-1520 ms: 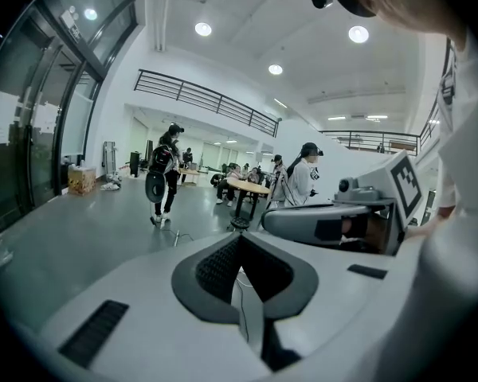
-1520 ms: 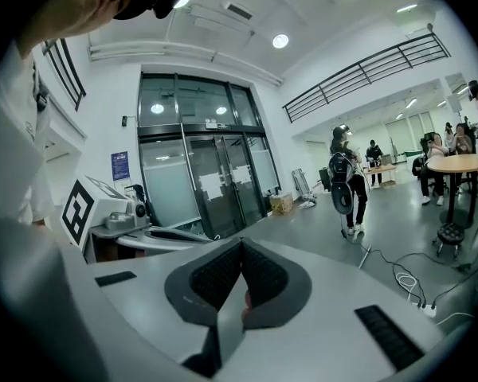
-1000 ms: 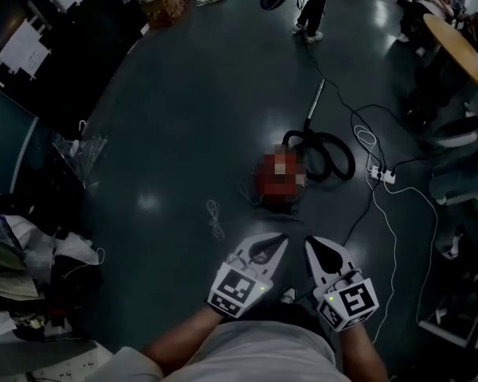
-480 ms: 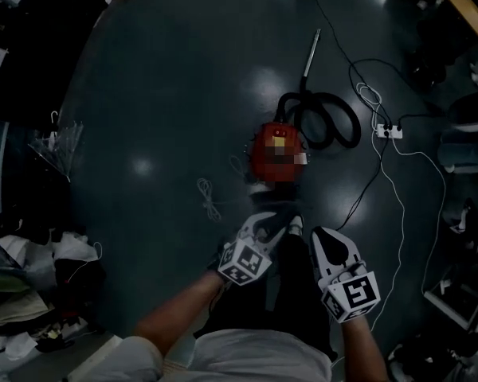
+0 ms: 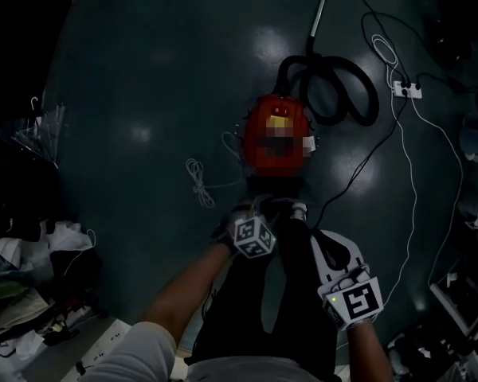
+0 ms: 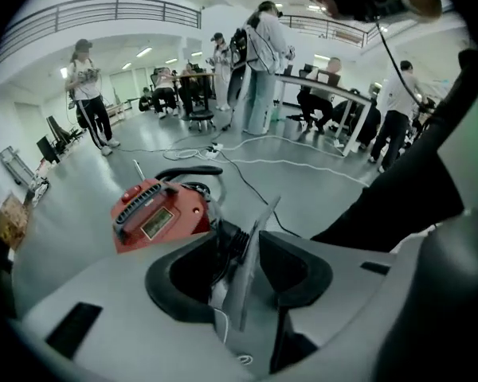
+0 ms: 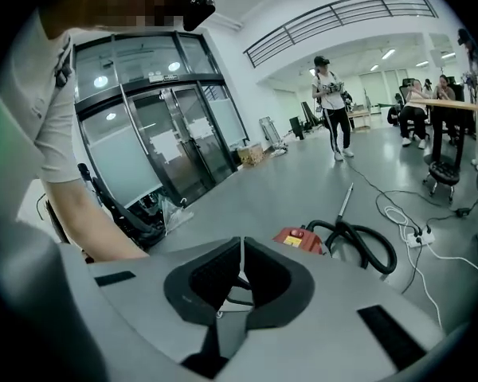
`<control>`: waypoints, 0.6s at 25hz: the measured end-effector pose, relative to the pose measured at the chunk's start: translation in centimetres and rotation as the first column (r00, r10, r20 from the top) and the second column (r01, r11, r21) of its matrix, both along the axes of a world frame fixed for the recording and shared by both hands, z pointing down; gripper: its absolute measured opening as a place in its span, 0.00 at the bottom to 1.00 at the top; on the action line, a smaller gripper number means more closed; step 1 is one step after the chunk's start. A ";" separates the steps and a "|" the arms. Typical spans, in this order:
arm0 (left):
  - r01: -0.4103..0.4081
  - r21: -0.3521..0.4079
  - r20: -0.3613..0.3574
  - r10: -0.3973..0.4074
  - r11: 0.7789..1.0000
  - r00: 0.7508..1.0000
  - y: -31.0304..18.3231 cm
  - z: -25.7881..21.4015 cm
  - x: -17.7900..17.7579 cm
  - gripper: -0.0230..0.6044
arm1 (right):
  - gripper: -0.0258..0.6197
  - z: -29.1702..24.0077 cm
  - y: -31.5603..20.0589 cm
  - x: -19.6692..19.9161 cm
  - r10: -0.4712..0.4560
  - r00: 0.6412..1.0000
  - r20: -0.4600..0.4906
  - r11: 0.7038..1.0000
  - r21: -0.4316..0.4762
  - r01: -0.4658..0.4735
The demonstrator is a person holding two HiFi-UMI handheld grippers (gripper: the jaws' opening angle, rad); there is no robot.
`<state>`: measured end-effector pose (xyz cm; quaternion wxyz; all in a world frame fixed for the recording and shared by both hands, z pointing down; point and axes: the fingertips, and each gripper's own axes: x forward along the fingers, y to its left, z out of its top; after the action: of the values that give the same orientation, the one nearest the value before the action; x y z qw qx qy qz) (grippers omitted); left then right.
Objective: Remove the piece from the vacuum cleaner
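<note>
Fingers on the left gripper (image 5: 263,209) are spreading with nothing between them, aimed at the red hard-plastic canister vacuum cleaner (image 5: 271,111), which lies on the glossy dark-grey floor (image 5: 143,70) just ahead. Those on the right gripper (image 5: 320,237) are pressed together and empty. As I judge it, a one-handed tug could drag the smooth, rounded body across the slick floor. The ribbed black hose (image 5: 344,94), coiled beside it with its thin metal wand (image 5: 319,10), might spring back and snag the loose white cord (image 5: 197,177).
</note>
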<state>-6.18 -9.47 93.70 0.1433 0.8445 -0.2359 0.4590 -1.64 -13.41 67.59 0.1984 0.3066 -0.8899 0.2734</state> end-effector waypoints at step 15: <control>-0.228 -0.094 0.217 0.243 0.969 0.945 2.0 13.2 1.1 0.27 | 0.07 6.6 -1.5 1.5 0.036 0.999 -0.012 0.994 -0.107 -0.037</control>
<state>-5.08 -7.46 106.89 0.0879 0.8032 -0.1326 0.5740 -0.12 -14.91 74.18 0.2141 0.3133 -0.8671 0.3229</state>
